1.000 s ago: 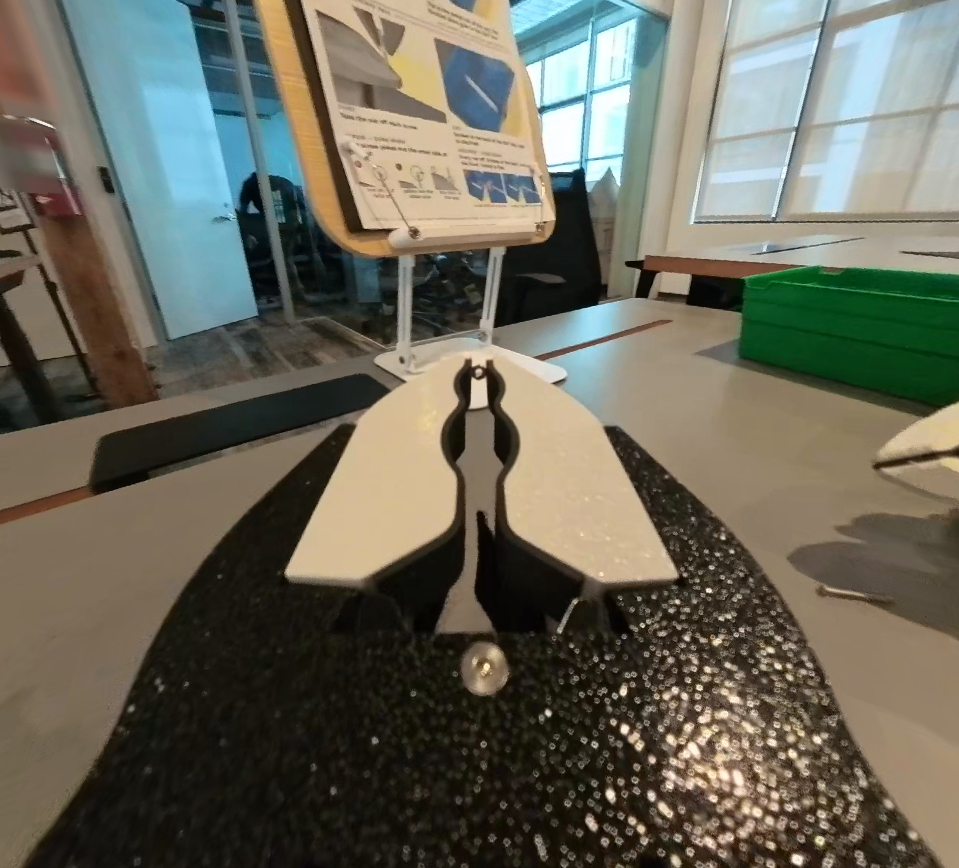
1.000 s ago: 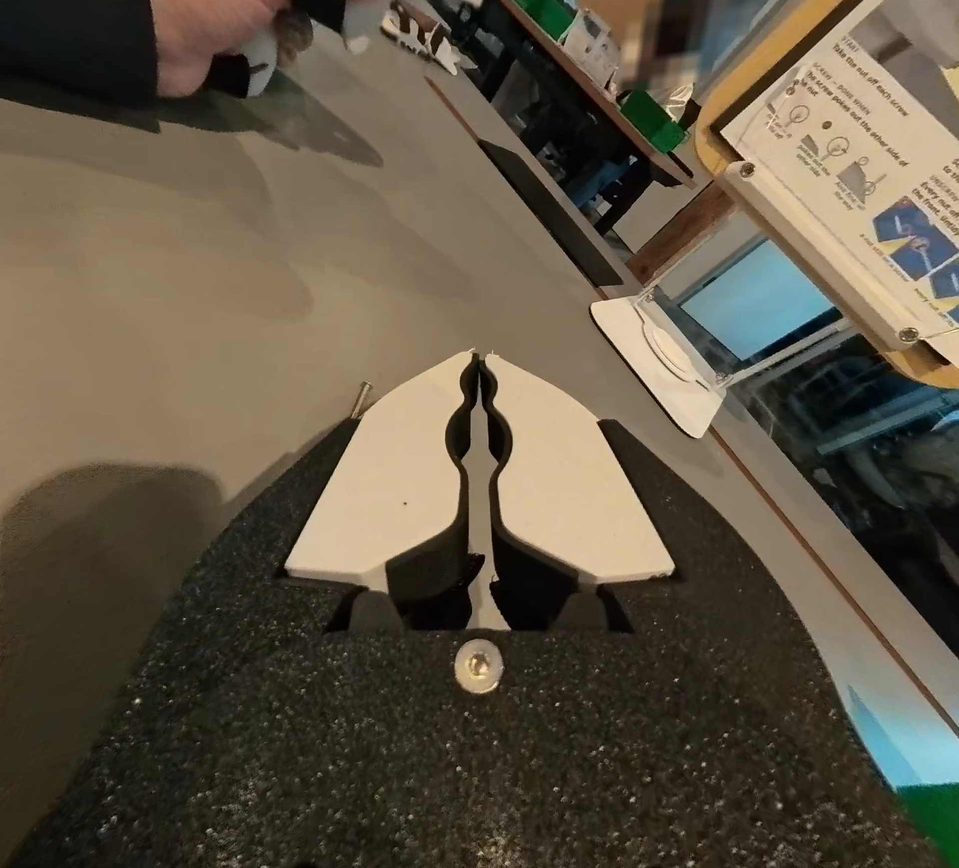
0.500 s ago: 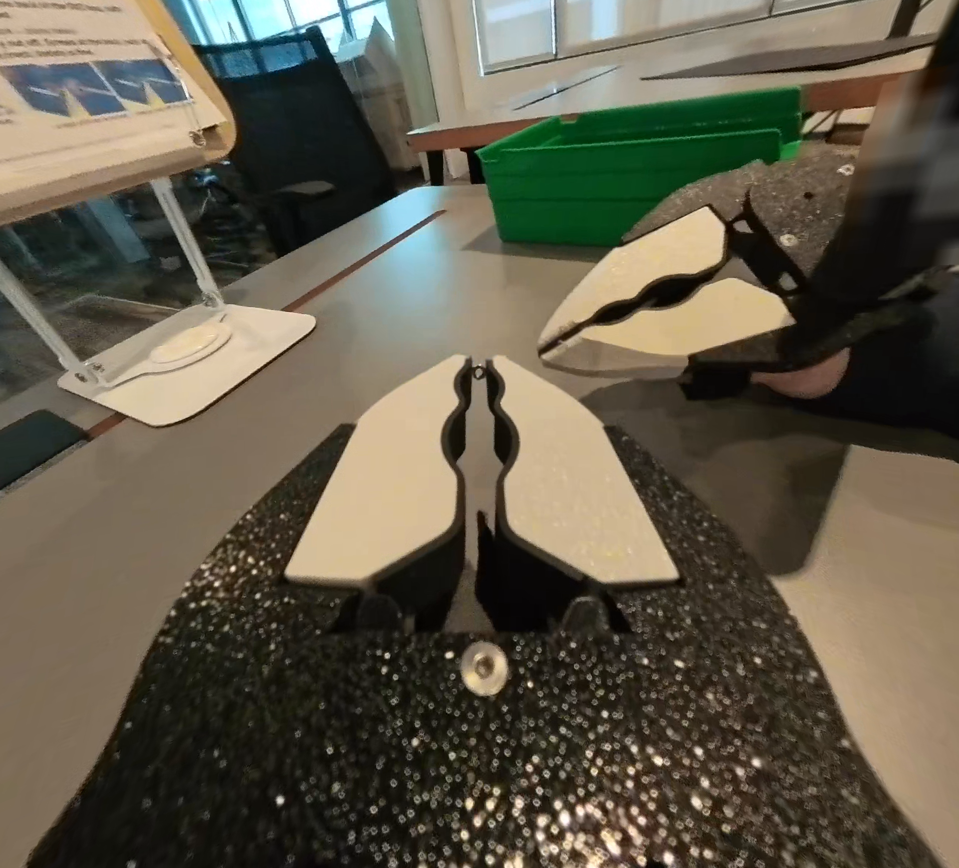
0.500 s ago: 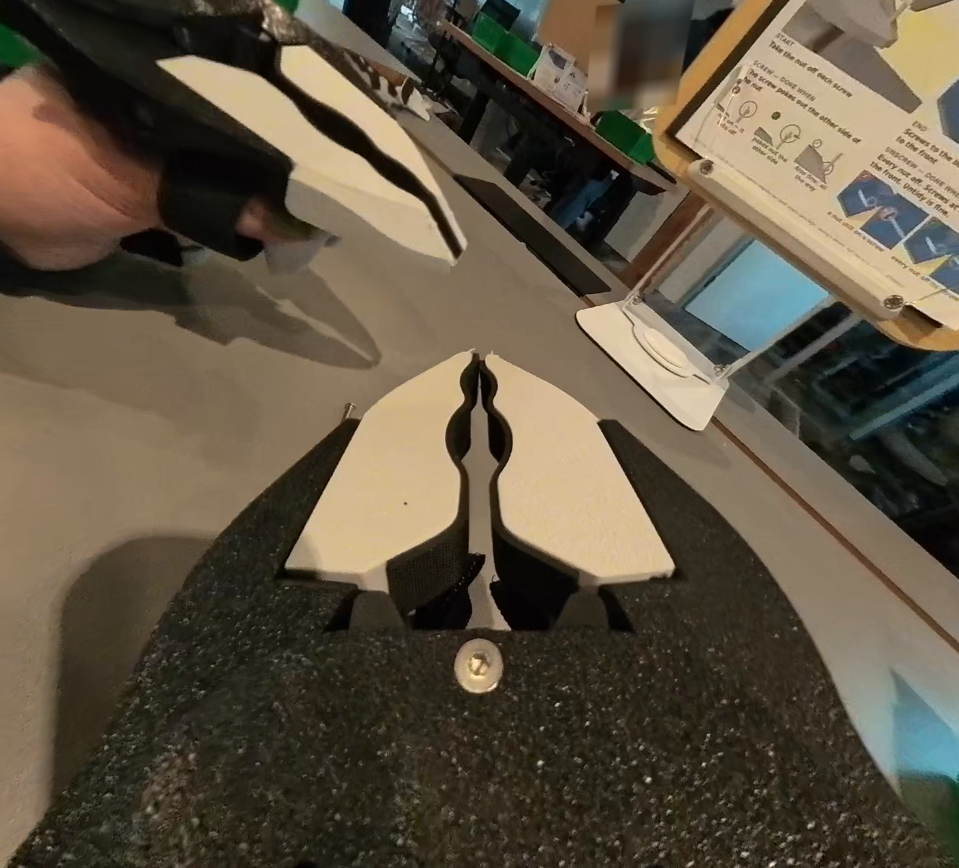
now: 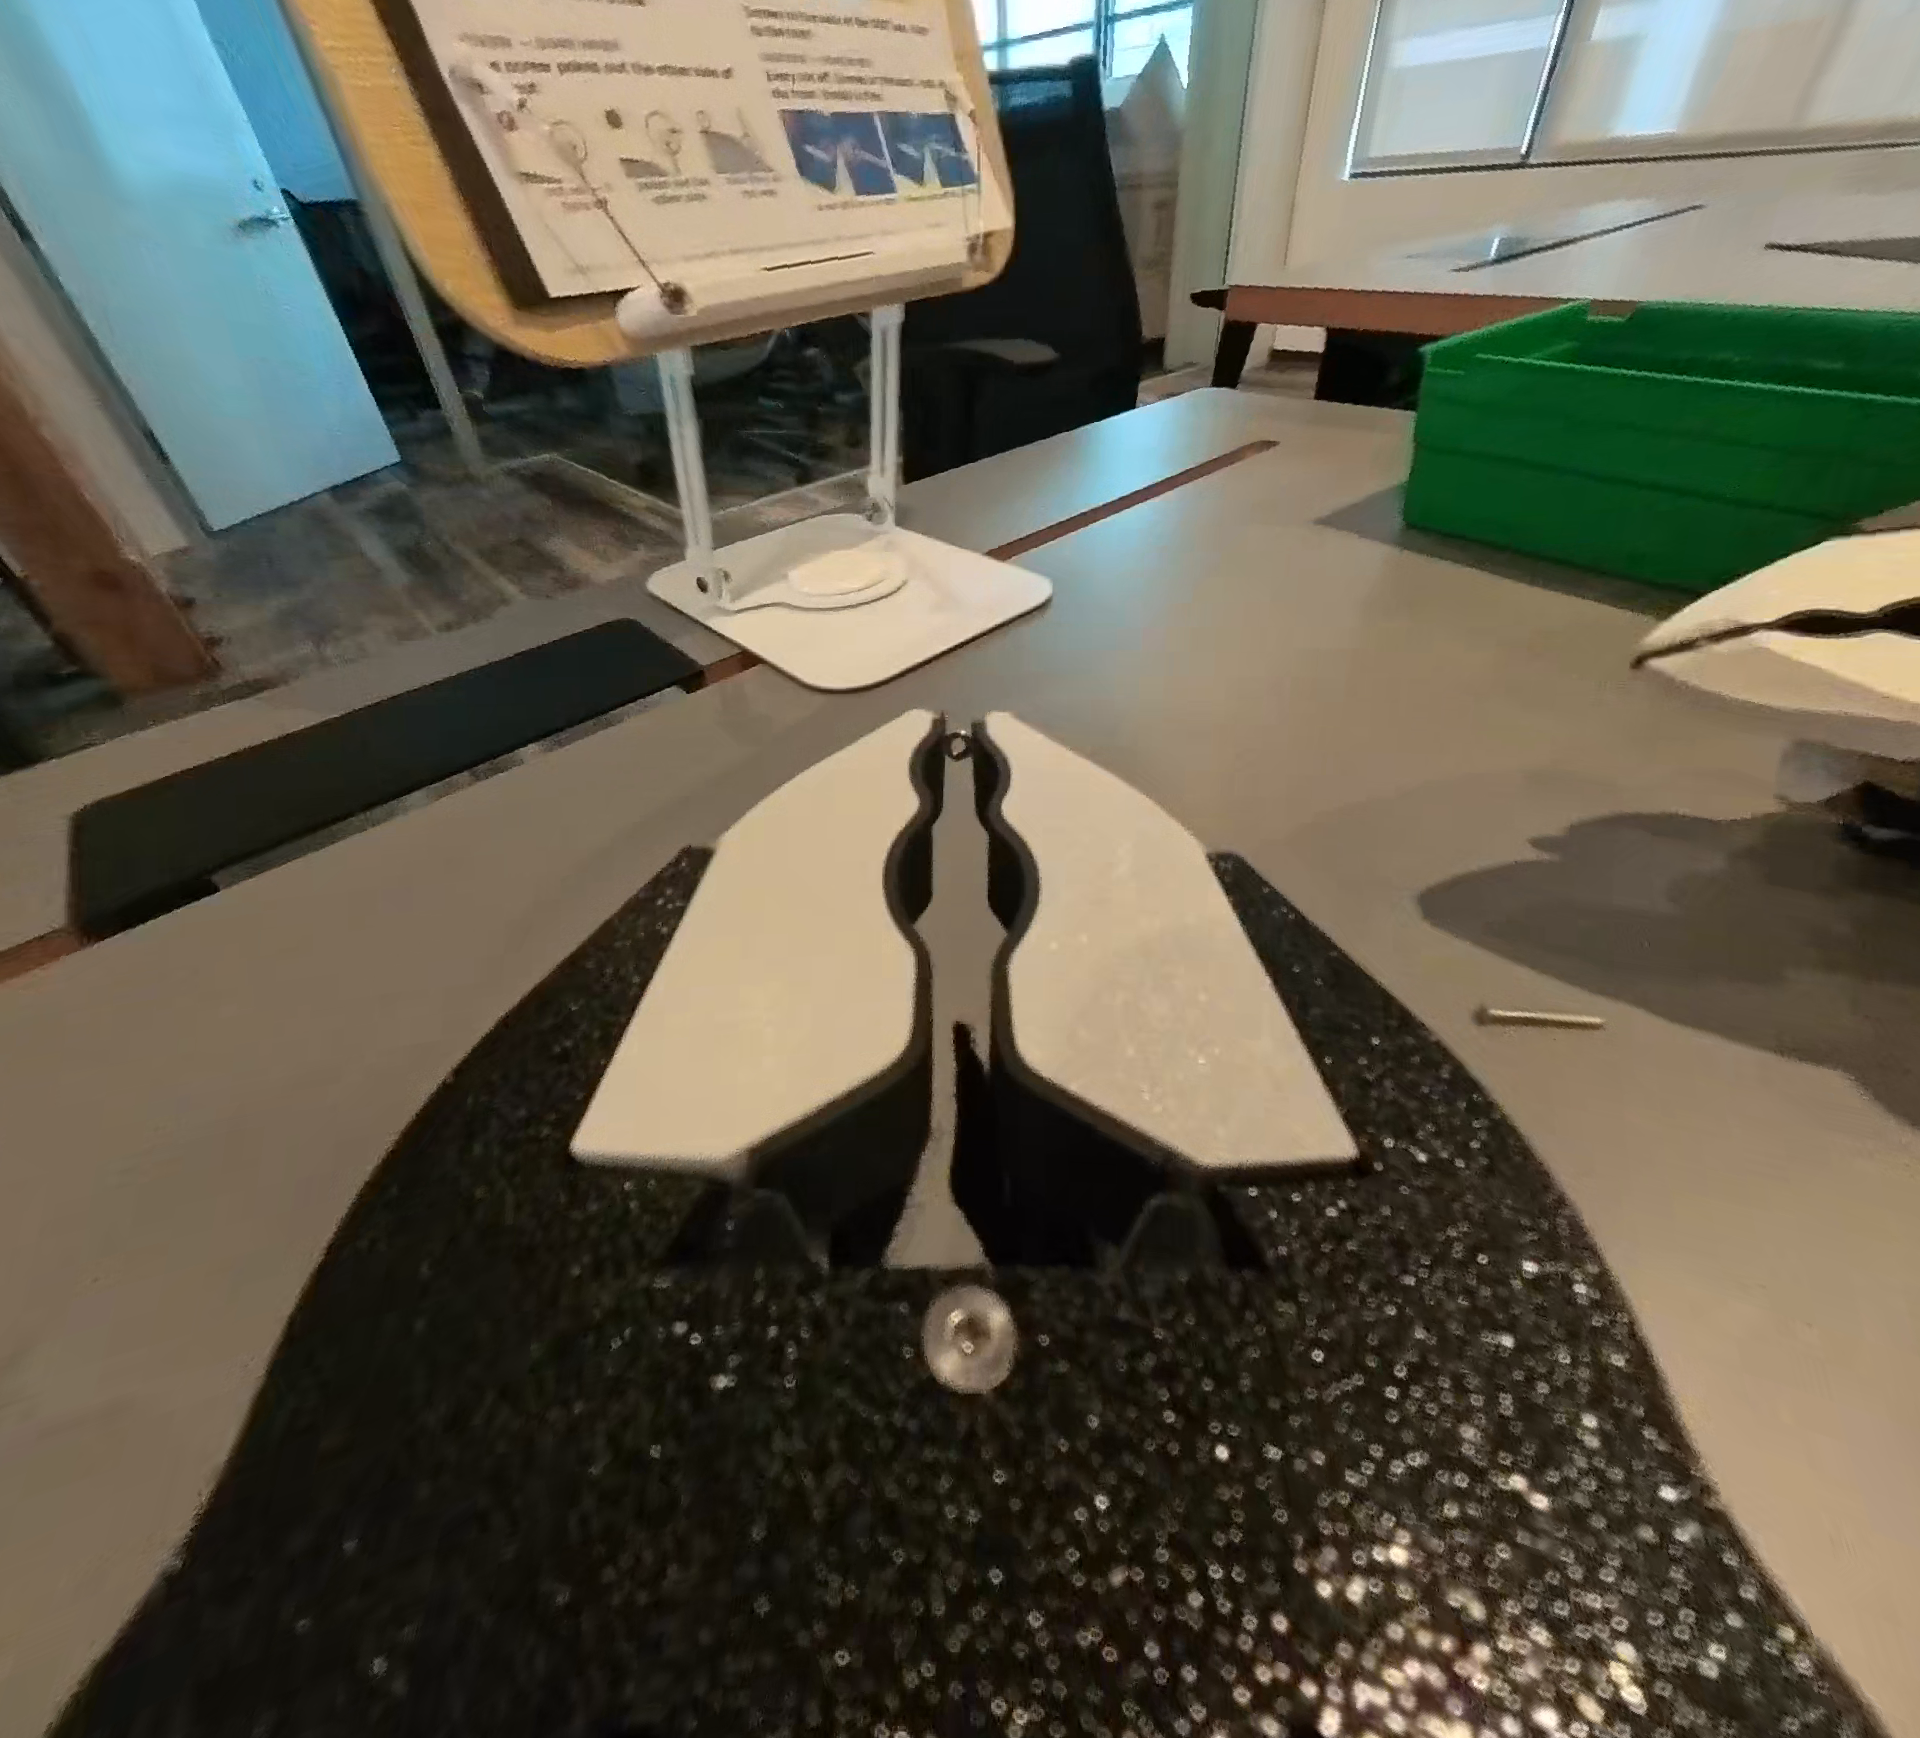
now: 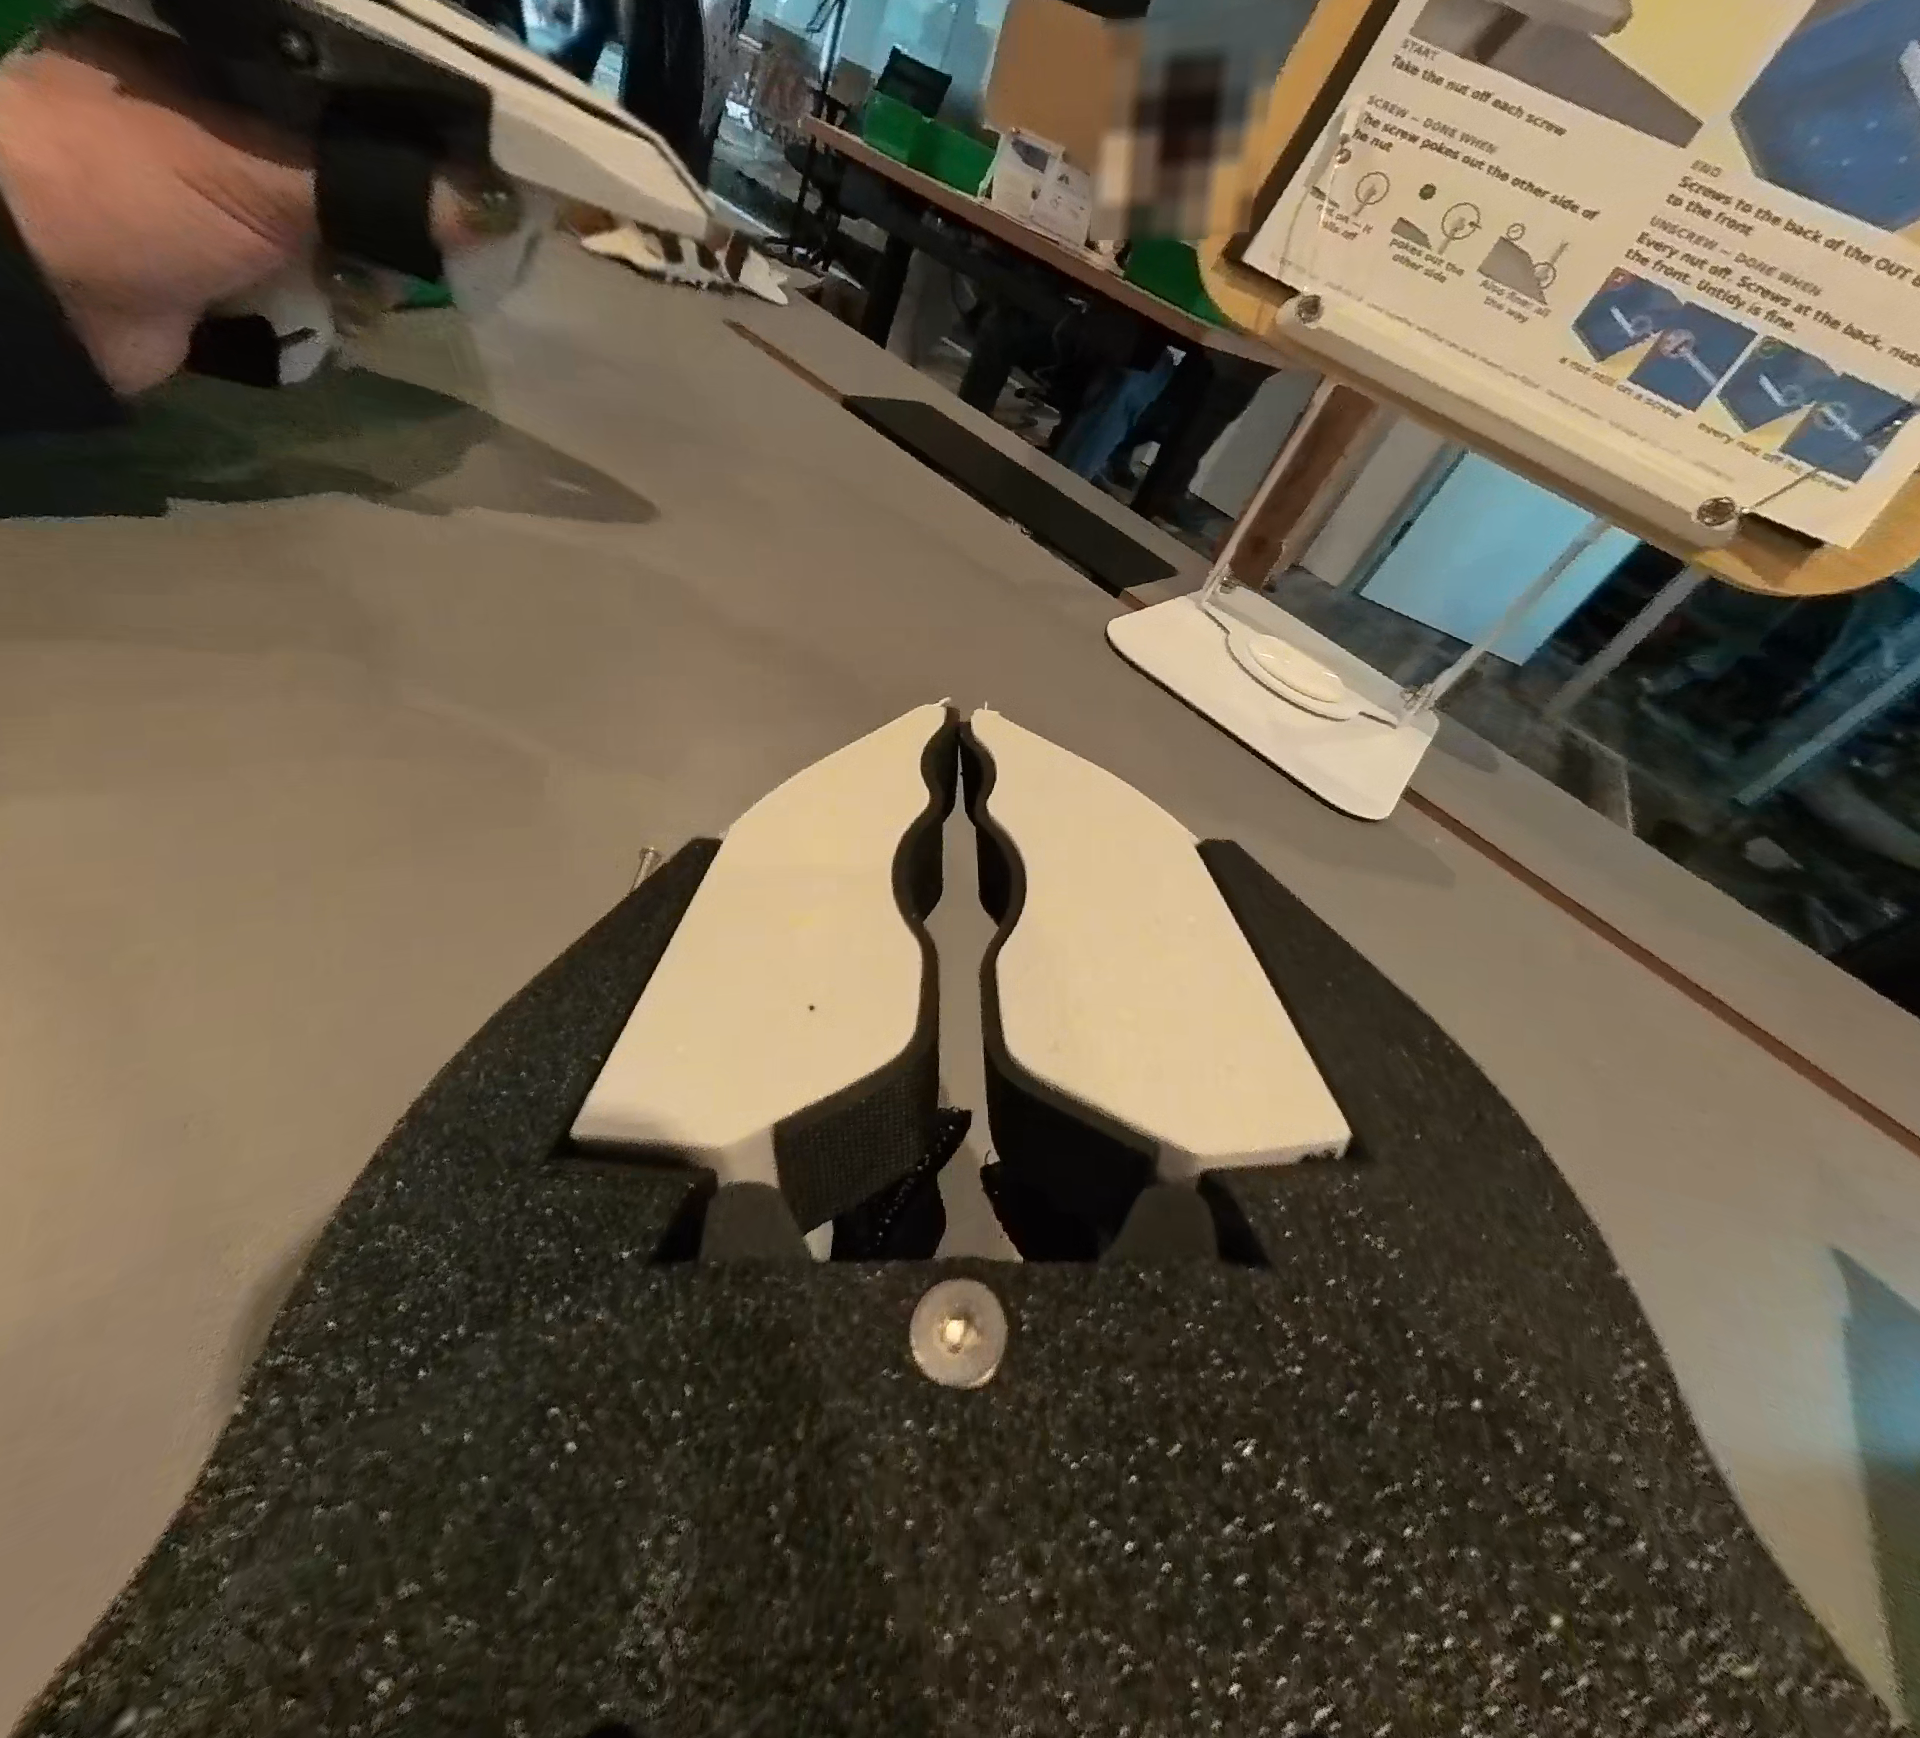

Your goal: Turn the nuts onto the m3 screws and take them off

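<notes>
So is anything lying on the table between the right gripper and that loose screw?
Nothing visible. In the left wrist view the screw lies alone on bare grey table, below the right gripper, with only the gripper's shadow across the stretch between them. The right wrist view shows just the screw's tip beside that gripper's body.

Green trays (image 5: 1662, 452), instruction board (image 5: 665, 57)

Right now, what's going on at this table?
A person is working with two handheld grippers over a grey table. The left gripper pinches a small metal nut at its fingertips. The right gripper is closed with nothing between its tips. A loose screw lies on the table, not yet picked up.
</notes>
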Motion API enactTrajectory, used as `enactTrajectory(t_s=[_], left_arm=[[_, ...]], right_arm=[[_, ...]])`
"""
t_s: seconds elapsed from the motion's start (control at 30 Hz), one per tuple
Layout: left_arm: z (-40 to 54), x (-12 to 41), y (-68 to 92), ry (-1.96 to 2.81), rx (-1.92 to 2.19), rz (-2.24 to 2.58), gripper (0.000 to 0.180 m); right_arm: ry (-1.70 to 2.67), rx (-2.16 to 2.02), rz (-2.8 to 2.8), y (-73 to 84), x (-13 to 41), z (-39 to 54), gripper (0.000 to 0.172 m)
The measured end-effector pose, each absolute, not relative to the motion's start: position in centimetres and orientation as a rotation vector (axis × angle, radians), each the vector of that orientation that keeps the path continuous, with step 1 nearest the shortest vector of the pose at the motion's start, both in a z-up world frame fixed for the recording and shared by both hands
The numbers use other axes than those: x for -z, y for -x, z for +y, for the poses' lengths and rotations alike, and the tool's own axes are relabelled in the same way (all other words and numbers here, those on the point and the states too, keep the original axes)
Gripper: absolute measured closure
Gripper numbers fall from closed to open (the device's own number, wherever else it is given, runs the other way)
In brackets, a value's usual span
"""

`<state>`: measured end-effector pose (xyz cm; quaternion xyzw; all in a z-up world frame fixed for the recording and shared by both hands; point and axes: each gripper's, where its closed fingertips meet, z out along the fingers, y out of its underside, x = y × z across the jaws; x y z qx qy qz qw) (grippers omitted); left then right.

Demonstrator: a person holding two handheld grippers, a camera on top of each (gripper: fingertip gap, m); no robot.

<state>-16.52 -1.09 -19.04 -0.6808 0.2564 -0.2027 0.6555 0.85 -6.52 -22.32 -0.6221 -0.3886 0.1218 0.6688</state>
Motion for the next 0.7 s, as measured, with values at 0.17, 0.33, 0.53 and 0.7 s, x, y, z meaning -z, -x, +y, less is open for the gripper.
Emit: enactTrajectory(t_s=[0.17, 0.33, 0.53, 0.7], left_arm=[[-2.6, 19.3, 15.0, 1.508, 0.568, 0.783, 0.176], [-3.5, 20.6, 13.7, 1.502, 0.587, 0.943, 0.143], [-3.6, 21.5, 13.4, 1.530, 0.609, 0.972, 0.132], [-3.3, 21.8, 13.4, 1.555, 0.635, 0.931, 0.138]], right_arm=[[1.403, -0.320, -0.829, -1.3, 21.9, -6.4, 0.172], [1.404, -0.360, -0.802, -1.6, 21.7, -6.3, 0.172], [1.400, -0.386, -0.792, -1.7, 21.5, -6.4, 0.172], [1.415, -0.392, -0.784, -1.8, 21.7, -6.2, 0.172]])
